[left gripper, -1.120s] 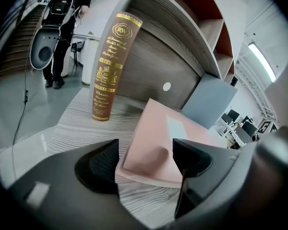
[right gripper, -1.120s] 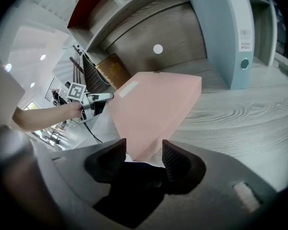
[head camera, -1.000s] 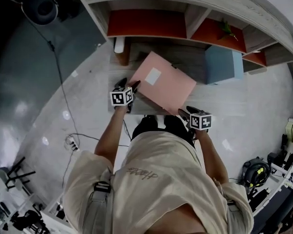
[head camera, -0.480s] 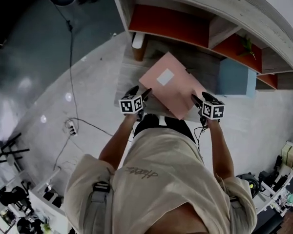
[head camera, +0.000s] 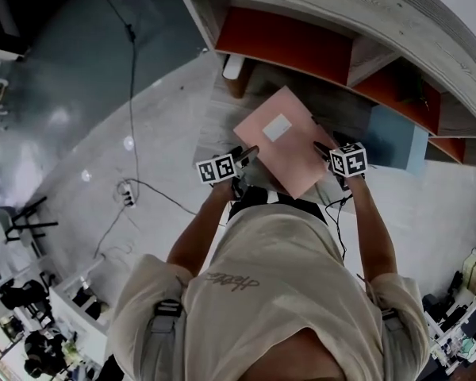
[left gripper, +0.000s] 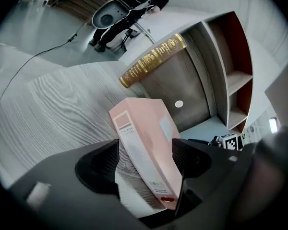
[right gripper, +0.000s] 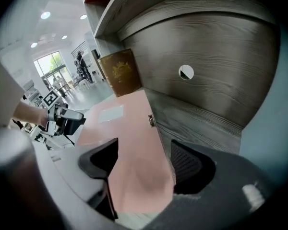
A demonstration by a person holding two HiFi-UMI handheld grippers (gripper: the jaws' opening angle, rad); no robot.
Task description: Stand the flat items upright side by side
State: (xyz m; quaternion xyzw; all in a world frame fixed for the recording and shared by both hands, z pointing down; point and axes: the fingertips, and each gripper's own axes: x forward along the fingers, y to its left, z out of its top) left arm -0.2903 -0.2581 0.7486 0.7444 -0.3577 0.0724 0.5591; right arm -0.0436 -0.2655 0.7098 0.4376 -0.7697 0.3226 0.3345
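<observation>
A flat pink file box (head camera: 288, 140) with a white label rests tilted on the wooden desk (head camera: 222, 113). My left gripper (head camera: 244, 157) is at its near left corner. In the left gripper view the box's spine (left gripper: 144, 152) sits between the jaws (left gripper: 146, 157), and both pads press on it. My right gripper (head camera: 327, 151) is at the box's right edge. Its jaws have just been opening. In the right gripper view they straddle the pink box (right gripper: 134, 152) with bare wood showing beside the right pad (right gripper: 189, 169).
A brown book (left gripper: 151, 61) with gold lettering stands at the back of the desk, against the wood panel (right gripper: 206, 75). A pale blue box (head camera: 393, 137) sits right of the pink one. A shelf with red back panels (head camera: 282, 38) runs overhead. Cables (head camera: 131, 197) lie on the floor at the left.
The right gripper has slid from the box's near corner up along its right edge. The left gripper has stayed on the left corner and rolled a little with the box.
</observation>
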